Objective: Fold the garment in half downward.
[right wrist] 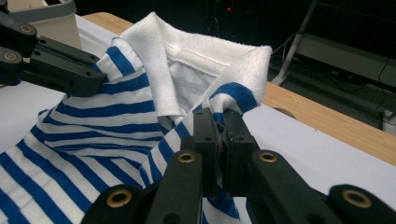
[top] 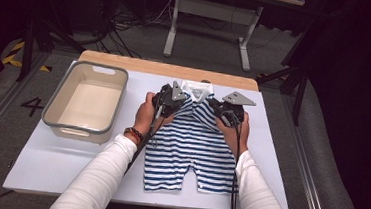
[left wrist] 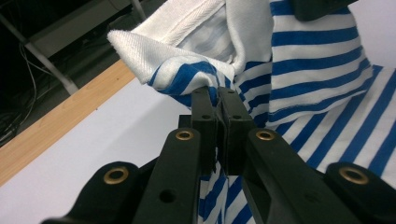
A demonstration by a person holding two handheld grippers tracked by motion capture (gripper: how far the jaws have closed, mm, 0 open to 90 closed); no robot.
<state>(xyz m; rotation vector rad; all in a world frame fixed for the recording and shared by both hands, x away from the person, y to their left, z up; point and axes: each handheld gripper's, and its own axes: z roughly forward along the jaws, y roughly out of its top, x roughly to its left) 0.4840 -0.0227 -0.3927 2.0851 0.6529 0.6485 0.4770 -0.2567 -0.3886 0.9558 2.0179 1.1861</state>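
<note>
The blue-and-white striped cotton romper with a white collar (top: pixel 190 140) lay flat on the white bench (top: pixel 44 158). The left tongs (left wrist: pixel 218 93) and right tongs (right wrist: pixel 219 116) were clamped on its shoulders beside the collar. Folding seemed underway; next, both should probably carry the top toward the legs together.

A white worktop (top: pixel 53 162) with a bare wooden strip along its far edge fills the middle of the high view. On it, at left of centre, stands a grey-rimmed beige tub (top: pixel 84 102). At centre lies a blue-and-white striped romper (top: pixel 189 152), legs toward the bottom.
</note>
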